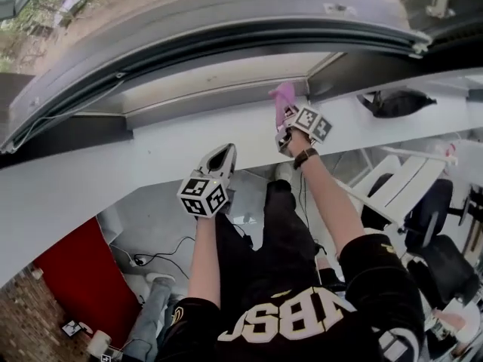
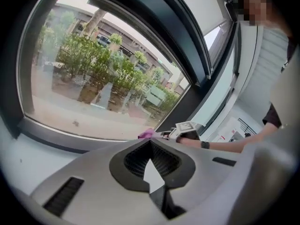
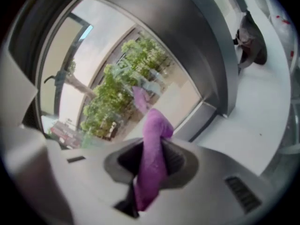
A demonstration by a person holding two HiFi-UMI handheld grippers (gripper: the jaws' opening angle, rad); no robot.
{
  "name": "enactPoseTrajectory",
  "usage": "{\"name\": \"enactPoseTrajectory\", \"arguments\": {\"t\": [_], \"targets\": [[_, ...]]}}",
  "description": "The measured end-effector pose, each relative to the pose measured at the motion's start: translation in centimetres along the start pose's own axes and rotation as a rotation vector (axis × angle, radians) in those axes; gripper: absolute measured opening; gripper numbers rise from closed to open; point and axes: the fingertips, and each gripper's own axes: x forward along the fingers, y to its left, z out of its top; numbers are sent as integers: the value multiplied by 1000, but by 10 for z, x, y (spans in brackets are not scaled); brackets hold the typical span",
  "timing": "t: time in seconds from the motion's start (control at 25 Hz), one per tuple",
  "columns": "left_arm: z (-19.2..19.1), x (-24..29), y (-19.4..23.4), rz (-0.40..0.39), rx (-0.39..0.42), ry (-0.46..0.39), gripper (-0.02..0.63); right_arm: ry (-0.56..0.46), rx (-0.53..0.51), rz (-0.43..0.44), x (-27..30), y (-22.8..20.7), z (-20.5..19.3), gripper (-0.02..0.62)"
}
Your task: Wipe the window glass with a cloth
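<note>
Two grippers, one cloth, one window

Looking down from my head cam: the right gripper is up by the lower edge of the dark window frame, pinching the purple cloth, which pokes out past its jaws. The left gripper hangs lower, over the white sill, jaws together at the tip. Some black thing sits on the sill off to the right, well apart from both.

Left gripper: jaws together, nothing between, arm held forward.
Right gripper: jaws clamped on cloth, arm reaching farther out.
</note>
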Motion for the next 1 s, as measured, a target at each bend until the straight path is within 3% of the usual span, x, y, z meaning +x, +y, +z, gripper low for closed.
{"name": "enactPoseTrajectory", "arguments": {"t": [0.12,0.24,0.32,0.48,0.68,0.84,1.0], "targets": [[41,-32,-1,53,82,-49,13,21,-133,48,-45,68,-25,80],[89,-85,-7,168,255,-155,12,-15,-296,98,-103,141,-50,81],[120,-112,-24,167,345,-197,13,-63,-428,158,-139,197,-54,81],[188,-154,-61,108,376,-328,14,-195,-680,281,-201,310,-36,80],[243,-197,-89,107,425,-438,12,-364,-891,355,-263,402,-35,80],[277,-221,-102,156,455,-509,12,-474,-938,410,-295,444,-38,80],[294,-230,-108,175,480,-559,13,-509,-969,419,-298,458,-39,80]]}}
